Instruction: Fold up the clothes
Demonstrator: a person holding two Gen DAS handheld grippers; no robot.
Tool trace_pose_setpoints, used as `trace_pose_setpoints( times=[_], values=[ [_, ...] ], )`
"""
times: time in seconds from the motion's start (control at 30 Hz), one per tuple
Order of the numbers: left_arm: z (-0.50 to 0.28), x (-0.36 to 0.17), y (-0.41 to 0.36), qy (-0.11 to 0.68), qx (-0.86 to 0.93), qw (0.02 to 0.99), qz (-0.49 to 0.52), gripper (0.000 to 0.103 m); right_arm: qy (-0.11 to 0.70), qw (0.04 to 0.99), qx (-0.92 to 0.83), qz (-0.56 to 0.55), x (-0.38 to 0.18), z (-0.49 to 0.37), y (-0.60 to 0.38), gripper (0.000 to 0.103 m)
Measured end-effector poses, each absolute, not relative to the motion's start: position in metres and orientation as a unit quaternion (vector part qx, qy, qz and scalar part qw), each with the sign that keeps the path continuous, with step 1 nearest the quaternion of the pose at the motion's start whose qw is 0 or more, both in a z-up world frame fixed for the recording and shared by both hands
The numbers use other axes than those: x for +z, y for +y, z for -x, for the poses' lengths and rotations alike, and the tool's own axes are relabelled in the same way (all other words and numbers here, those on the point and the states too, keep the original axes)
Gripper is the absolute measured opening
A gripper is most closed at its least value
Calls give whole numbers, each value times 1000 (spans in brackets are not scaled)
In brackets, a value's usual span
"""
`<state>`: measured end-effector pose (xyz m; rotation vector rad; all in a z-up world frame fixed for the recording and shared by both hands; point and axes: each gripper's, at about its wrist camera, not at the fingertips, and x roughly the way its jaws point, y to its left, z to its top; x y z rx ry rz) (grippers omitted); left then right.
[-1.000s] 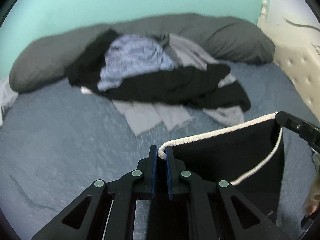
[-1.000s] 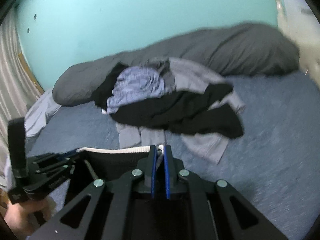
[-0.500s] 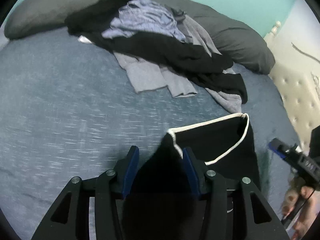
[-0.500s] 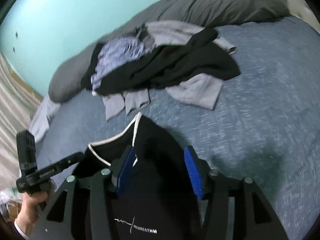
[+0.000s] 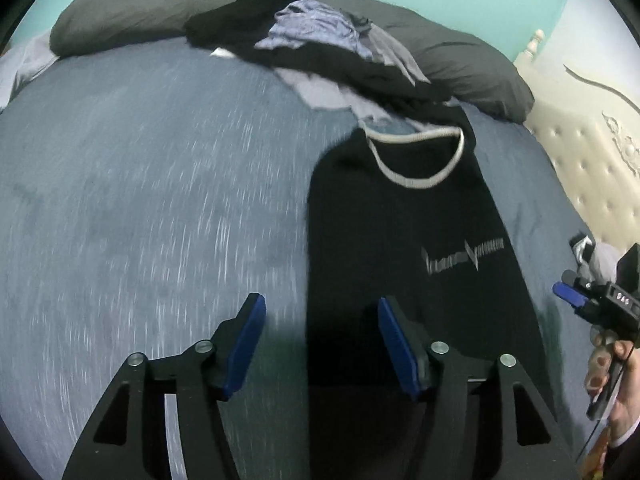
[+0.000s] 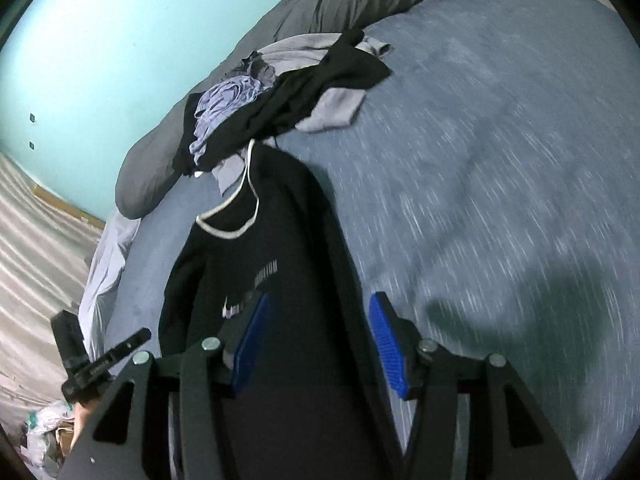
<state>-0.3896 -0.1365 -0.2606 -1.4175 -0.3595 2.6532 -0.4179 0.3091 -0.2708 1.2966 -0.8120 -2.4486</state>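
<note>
Blue bed (image 5: 140, 200) carries black shirt (image 5: 400, 220) lying flat; left claw (image 5: 320, 340) and right claw (image 6: 316, 340) both released, empty.

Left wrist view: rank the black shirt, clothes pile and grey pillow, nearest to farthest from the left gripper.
1. Black shirt, spread flat just ahead, right of the left gripper.
2. Clothes pile, beyond the shirt's collar.
3. Grey pillow, along the far wall.
</note>
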Motion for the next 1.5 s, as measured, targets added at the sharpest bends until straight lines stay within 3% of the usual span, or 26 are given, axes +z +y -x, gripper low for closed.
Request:
trace_pose_setpoints(
  times=[0.17,0.3,0.47,0.9,1.33,1.47,1.5],
  values=[
    [346,-272,-131,-153,867,69,468,85,-292,126,-849,-422,-264,365,310,61],
    [322,-281,-124,-168,863,81,470,86,-318,127,-850,-400,-264,335,309,61],
    [300,-293,-121,-167,865,72,467,97,-327,128,-853,-387,-270,311,302,61],
    [276,-310,-127,-165,865,55,471,97,-323,115,-849,-403,-297,297,302,61],
    [272,-300,-133,-177,870,58,457,97,-364,21,-825,-433,-312,293,350,61],
    [270,-294,-136,-186,872,63,448,97,-322,37,-822,-468,-312,293,340,60],
    [269,-292,-137,-188,873,64,446,97,-314,45,-821,-474,-313,292,334,56]
  ],
)
